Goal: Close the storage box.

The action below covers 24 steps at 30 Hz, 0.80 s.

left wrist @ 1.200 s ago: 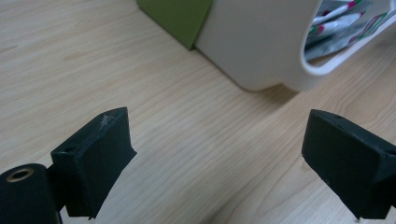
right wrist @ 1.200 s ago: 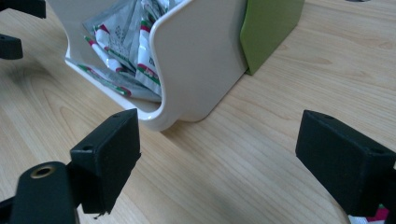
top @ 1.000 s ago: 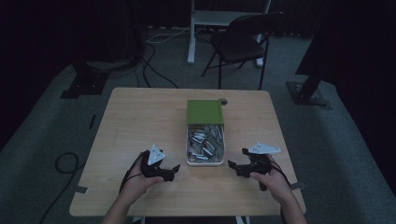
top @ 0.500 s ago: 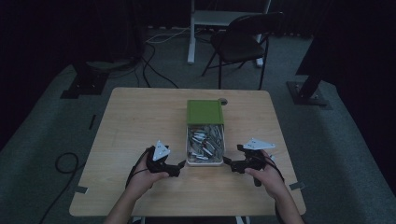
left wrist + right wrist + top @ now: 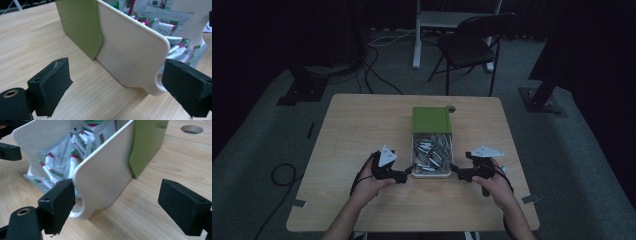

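Observation:
A white box (image 5: 432, 174) full of silver sachets (image 5: 432, 150) stands mid-table, its green lid (image 5: 431, 120) slid back over the far half. My left gripper (image 5: 406, 174) is at the box's near left corner and my right gripper (image 5: 457, 173) at its near right corner. In the left gripper view the jaws (image 5: 117, 87) stand wide open around the box corner (image 5: 130, 50), beside the green lid (image 5: 80, 25). In the right gripper view the jaws (image 5: 120, 206) are open too. The left pad (image 5: 58, 202) overlaps the box corner (image 5: 105, 177), and sachets (image 5: 65, 157) show inside.
A round hole (image 5: 451, 108) in the wooden table (image 5: 362, 130) lies just behind the lid. A black chair (image 5: 472, 42) and a white desk leg (image 5: 417, 35) stand beyond the table. Cables (image 5: 282, 175) trail on the floor at left.
Both hands have drawn inward toward the box, so each gripper's tips now sit at its near corners. Both sets of jaws remain wide apart.

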### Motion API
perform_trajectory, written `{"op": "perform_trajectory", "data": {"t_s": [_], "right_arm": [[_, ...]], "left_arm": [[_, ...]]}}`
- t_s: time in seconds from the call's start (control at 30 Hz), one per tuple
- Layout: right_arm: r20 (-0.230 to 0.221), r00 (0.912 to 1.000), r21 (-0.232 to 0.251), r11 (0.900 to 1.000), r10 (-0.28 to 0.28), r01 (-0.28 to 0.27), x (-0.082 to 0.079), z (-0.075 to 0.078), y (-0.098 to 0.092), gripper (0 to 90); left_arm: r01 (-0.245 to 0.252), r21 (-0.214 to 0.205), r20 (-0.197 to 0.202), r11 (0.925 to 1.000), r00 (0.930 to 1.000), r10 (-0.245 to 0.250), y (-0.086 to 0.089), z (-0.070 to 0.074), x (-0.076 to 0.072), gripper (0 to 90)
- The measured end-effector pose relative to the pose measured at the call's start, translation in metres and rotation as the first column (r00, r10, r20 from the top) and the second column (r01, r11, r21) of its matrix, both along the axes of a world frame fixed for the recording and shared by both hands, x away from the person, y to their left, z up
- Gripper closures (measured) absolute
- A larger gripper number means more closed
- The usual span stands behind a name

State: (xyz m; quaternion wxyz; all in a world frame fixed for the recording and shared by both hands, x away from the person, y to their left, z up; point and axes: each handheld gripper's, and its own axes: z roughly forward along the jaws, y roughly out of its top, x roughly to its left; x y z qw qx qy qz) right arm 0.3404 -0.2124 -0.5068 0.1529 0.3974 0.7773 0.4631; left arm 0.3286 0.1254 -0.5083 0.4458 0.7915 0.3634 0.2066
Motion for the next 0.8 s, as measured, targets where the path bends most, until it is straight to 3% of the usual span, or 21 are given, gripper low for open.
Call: {"op": "perform_trajectory", "data": {"t_s": [0.1, 0.8], "right_arm": [[-0.002, 1.0, 0.002, 1.0, -0.003, 0.003, 0.002, 0.001, -0.001, 13.6], [0.001, 1.0, -0.015, 0.9999, -0.008, 0.008, 0.009, 0.003, 0.001, 12.7]], "left_arm": [[0.005, -0.014, -0.012, 0.9999, 0.9999, -0.005, 0.0, 0.0, 0.003, 9.1], [-0.001, 0.006, -0.001, 1.0, 1.0, 0.001, -0.005, 0.005, 0.015, 9.0]]}}
